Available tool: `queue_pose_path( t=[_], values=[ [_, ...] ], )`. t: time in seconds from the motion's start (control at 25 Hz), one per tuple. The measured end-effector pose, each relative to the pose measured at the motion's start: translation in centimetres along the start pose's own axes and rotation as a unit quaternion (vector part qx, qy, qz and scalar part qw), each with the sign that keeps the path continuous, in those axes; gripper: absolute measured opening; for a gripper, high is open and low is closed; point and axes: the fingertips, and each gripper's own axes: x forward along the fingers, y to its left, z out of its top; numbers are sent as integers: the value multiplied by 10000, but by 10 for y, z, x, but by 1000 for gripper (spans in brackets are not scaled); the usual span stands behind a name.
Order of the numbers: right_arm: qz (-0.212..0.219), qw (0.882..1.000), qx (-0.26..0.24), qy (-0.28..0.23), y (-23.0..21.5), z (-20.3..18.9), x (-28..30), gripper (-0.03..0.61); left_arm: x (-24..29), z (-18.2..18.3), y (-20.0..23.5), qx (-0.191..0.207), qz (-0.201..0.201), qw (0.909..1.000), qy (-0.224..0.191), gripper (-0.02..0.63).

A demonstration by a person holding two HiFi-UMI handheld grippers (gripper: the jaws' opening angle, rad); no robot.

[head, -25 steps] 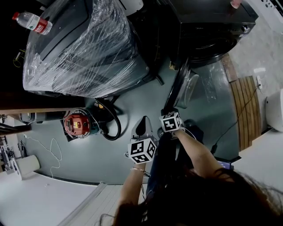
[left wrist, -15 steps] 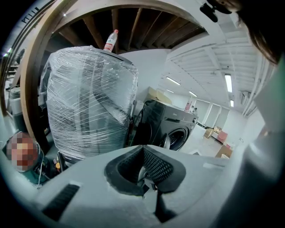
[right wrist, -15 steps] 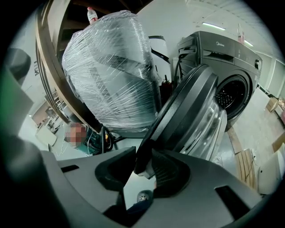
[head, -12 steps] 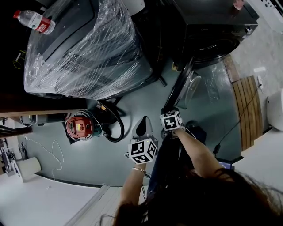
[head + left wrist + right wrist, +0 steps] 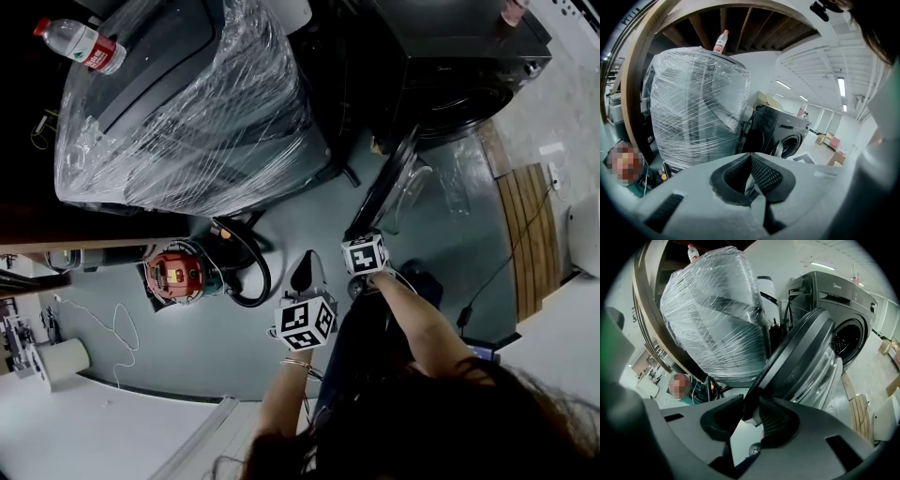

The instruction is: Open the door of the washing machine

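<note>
One washing machine (image 5: 450,56), door (image 5: 801,357) open; right hand-held gripper (image 5: 751,405) clamped on door, left hand-held gripper (image 5: 750,156) closed together

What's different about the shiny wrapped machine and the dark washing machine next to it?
The wrapped machine is bundled all over in clear plastic film, while the washing machine is bare. The washing machine's round door is swung open; no open door shows on the wrapped machine. A water bottle sits on the wrapped machine. Both are big dark boxes standing on the floor.
</note>
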Motion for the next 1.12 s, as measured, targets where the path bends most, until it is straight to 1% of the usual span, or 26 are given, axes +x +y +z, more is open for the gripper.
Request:
queue_pose_path(
  t=[0.12,0.28,0.44,0.52,0.84,1.0,1.12],
  values=[
    [5,9999,59,100,2,3,3,95,0,5,7,-9,9,10000,-36,12],
    [-5,10000,20,39,5,11,8,84,-1,10,14,-2,4,10000,-79,12],
    [-66,10000,65,12,8,21,-2,63,-4,12,17,3,-33,9999,-103,12],
    [-37,10000,40,-69,12,25,-5,63,-6,13,19,-3,-51,9999,-114,12],
    [-28,9999,84,-64,17,18,-23,63,-10,23,21,-40,-186,9995,-270,12],
    [-4,9996,108,-250,15,24,-37,57,-12,27,18,-45,-319,9991,-265,12],
    [16,9992,154,-369,13,27,-52,40,-13,27,8,16,-515,9985,-175,12]
  ],
)
